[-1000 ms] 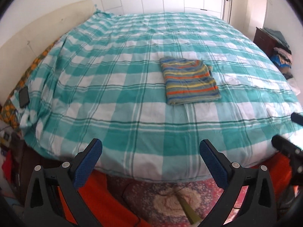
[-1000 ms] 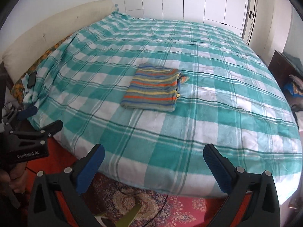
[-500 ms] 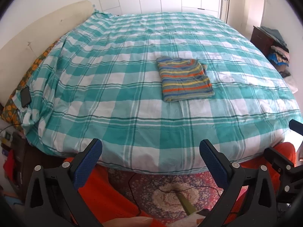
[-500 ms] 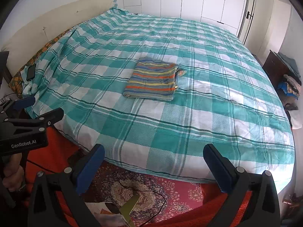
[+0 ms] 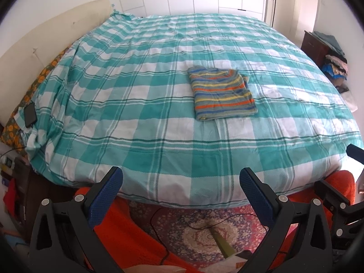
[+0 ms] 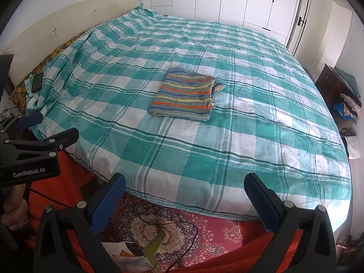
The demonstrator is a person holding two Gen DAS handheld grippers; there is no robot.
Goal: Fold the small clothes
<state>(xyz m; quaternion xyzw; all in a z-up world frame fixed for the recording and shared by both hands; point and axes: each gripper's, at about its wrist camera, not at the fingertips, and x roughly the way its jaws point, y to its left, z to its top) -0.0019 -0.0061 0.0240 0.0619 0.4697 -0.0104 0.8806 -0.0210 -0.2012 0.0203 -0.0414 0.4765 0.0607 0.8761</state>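
A small striped shirt (image 5: 221, 94), folded into a flat rectangle, lies near the middle of the bed (image 5: 141, 118) with its teal and white checked cover. It also shows in the right wrist view (image 6: 185, 97). My left gripper (image 5: 180, 186) is open and empty, held off the near edge of the bed, over the floor. My right gripper (image 6: 185, 191) is open and empty too, also off the near edge. Both are far from the shirt. The left gripper shows at the left of the right wrist view (image 6: 47, 129).
A patterned rug (image 6: 159, 225) with a black cable lies on the floor below the grippers. An orange blanket (image 5: 127, 234) hangs at the bed's foot. A dark phone (image 5: 30, 115) lies at the bed's left edge. A dark cabinet (image 6: 334, 91) with piled clothes stands at the right.
Both grippers have drawn back from the bed and risen; the shirt looks smaller and farther away. The shirt has not moved. Both grippers stay open.
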